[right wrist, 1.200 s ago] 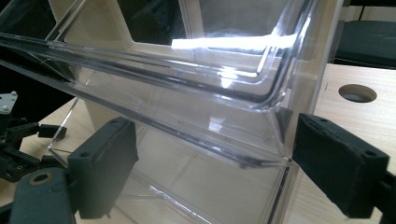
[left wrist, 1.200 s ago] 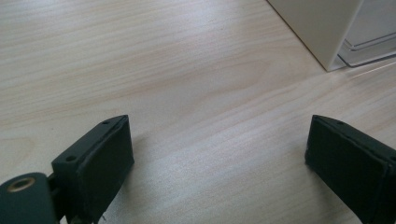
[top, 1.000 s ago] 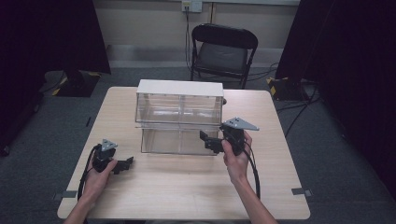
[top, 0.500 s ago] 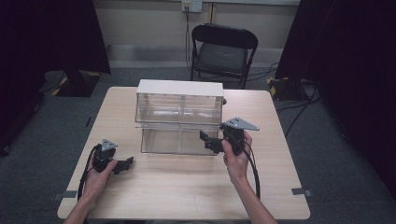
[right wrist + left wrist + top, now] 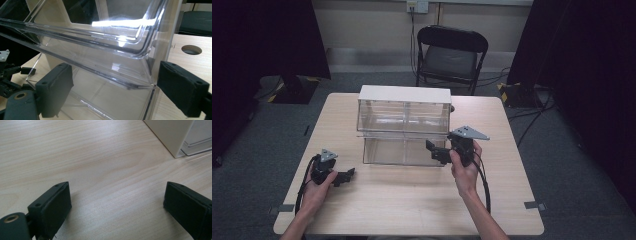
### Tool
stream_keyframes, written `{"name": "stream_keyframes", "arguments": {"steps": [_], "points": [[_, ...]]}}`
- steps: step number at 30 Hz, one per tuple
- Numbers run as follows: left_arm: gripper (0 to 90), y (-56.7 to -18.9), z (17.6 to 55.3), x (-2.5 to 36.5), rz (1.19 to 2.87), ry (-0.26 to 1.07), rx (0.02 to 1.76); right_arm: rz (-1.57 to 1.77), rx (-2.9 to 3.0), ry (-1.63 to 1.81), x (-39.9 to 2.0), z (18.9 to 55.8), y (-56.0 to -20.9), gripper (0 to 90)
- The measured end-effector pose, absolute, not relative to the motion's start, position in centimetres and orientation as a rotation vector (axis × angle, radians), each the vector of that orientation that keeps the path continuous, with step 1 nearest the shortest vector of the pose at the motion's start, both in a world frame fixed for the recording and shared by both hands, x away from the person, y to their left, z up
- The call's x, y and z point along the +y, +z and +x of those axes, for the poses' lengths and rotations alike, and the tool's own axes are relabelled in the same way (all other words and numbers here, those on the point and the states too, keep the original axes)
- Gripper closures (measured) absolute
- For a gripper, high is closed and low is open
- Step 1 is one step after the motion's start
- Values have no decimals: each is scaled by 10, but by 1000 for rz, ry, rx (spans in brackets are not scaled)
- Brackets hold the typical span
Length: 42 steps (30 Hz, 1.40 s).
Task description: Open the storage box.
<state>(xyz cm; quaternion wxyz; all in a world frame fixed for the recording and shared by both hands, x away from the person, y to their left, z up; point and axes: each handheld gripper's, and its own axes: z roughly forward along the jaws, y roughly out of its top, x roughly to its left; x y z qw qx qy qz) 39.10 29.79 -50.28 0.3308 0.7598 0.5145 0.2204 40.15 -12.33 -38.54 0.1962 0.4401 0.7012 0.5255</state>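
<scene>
Pale wood-grain counter [image 5: 412, 200] carries everything here, and the person's forearms come in over its near edge. Nearest, at the left front, the left gripper [image 5: 346, 176] lies low on the surface in the person's left hand [image 5: 318, 186], its cable looping back toward the edge. In the left gripper view its two black fingers [image 5: 53, 206] stand wide apart with bare counter between them, gripping nothing; a white corner of the drawer cabinet [image 5: 170, 135] shows at the top right of that view.

A little farther in and to the right, the right hand [image 5: 464, 167] holds the right gripper [image 5: 434, 151] raised, with the grey three-cornered plate on top, pointing left at the lower right part of the cabinet's front. Its fingers [image 5: 56, 87] are also spread. In the right gripper view the right end of a clear plastic drawer [image 5: 105, 75] sits between them, one pad in front of the transparent wall and the other just outside the drawer's corner; I cannot tell whether either pad touches the plastic.

That drawer [image 5: 404, 150] is the lower one, pulled forward out of the cabinet [image 5: 404, 95], which stands in the middle of the counter, with a white top and clear fronts.

Beyond the counter's far edge stands a black folding chair [image 5: 449, 55] on the grey floor.
</scene>
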Motion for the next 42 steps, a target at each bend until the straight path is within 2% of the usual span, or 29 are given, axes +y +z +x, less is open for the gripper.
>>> {"name": "stream_keyframes", "arguments": {"steps": [42], "points": [[71,-503,391,298,1987,576,1345,1241,1955,1468,-125,401,-385,119]]}}
